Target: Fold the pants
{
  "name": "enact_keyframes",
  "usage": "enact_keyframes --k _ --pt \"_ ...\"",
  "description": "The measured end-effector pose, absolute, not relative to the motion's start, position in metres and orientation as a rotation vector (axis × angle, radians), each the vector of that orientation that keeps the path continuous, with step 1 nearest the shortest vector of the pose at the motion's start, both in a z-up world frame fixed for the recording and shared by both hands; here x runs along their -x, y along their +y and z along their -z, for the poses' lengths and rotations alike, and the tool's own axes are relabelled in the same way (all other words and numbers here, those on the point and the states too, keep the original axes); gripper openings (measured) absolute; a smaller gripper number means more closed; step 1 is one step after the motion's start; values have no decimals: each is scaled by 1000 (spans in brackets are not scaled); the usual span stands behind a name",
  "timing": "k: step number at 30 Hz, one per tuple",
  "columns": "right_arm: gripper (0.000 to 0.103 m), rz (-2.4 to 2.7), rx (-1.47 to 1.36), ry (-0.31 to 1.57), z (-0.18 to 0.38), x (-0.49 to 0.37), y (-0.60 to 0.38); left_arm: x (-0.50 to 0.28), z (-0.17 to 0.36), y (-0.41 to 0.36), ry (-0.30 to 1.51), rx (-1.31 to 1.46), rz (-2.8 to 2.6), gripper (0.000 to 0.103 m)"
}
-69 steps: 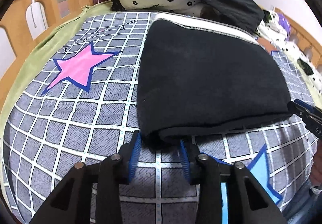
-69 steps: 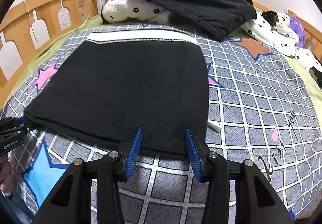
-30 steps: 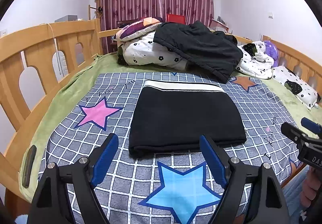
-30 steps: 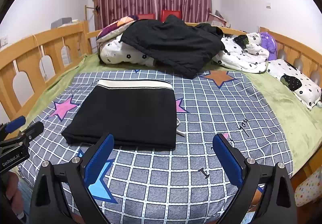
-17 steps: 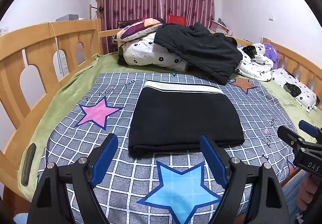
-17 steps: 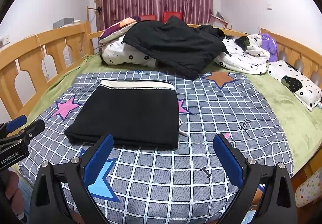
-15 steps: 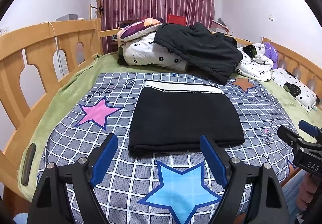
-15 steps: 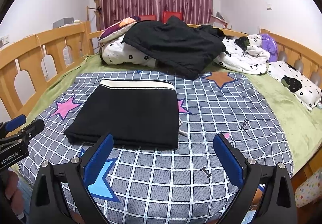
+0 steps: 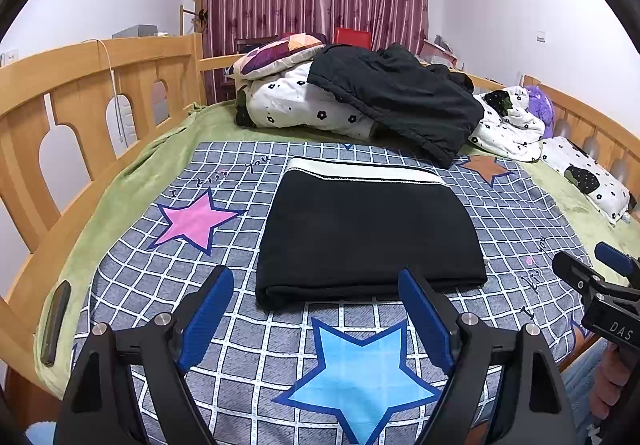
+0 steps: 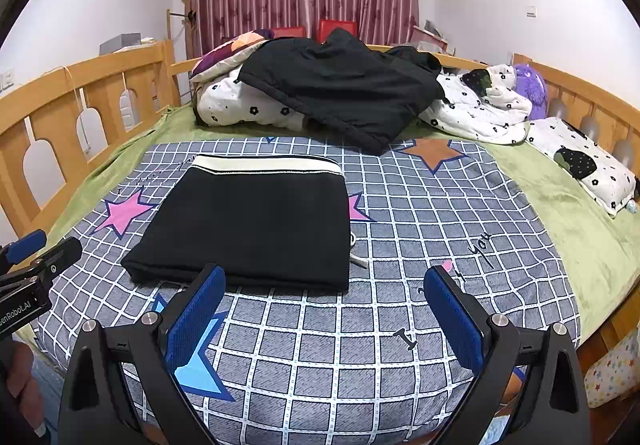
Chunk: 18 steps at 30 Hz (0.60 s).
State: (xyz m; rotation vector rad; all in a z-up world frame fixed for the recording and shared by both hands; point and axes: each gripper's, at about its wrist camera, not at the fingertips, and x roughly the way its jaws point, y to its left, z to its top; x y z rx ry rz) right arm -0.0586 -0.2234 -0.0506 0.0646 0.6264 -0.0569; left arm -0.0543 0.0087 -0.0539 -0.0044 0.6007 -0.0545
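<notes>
The black pants (image 9: pixel 368 229) (image 10: pixel 256 225) lie folded into a flat rectangle on the grey checked blanket, with their white waistband (image 9: pixel 360 171) at the far edge. My left gripper (image 9: pixel 316 309) hangs open in front of the near fold, nothing between its blue pads. My right gripper (image 10: pixel 324 309) is also wide open and empty, set back from the pants' near right corner. A white drawstring end (image 10: pixel 358 259) pokes out at the pants' right side. Each gripper shows at the edge of the other's view.
A pile of bedding and a black jacket (image 9: pixel 396 101) sits at the far end of the bed. Wooden rails (image 9: pixel 60 93) run along both sides. A dark phone (image 9: pixel 56 321) lies on the green sheet at the left edge. Spotted pillows (image 10: pixel 584 161) lie right.
Since the earliest frames both grippers have let go of the pants' near edge, opened wide and drawn back and up from the bed. Over the last second nothing moves.
</notes>
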Motion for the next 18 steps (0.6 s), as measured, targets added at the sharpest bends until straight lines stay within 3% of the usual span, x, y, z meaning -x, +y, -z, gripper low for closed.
enact_keyframes --k 18 --pt "98 61 -54 621 50 58 -224 54 53 9 592 -4 51 85"
